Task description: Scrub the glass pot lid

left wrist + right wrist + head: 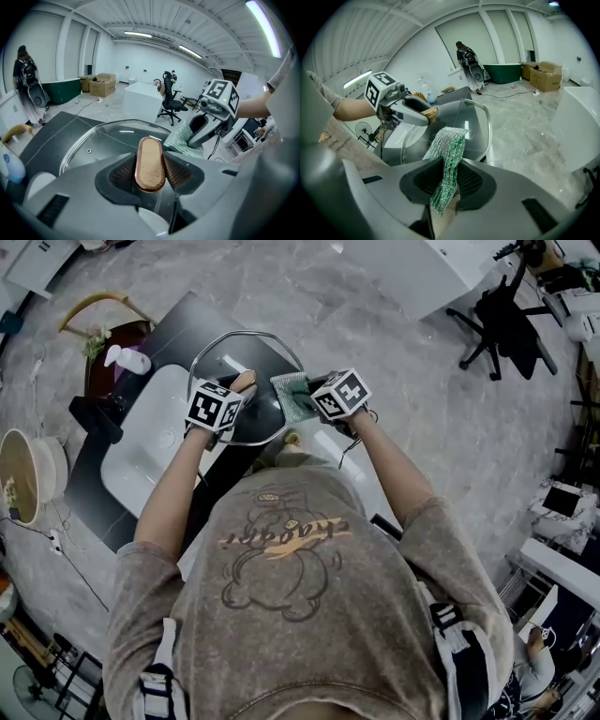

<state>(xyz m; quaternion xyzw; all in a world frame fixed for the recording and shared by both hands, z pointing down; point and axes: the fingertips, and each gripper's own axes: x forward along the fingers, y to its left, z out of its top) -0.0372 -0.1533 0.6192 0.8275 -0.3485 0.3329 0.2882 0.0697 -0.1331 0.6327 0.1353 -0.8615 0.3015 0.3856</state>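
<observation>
Our left tool clamps the wooden knob, holding the glass lid tilted over the sink's far right corner. Our right tool pinches the green scrubbing cloth; we should press it flat, sweeping rim to rim.

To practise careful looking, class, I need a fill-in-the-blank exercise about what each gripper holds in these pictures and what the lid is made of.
1. The left gripper is shut on the wooden ____ of the pot lid.
2. The right gripper holds a ____ scrubbing cloth between its fingers.
3. The pot lid is made of clear ____.
Missing words: handle; green; glass.
</observation>
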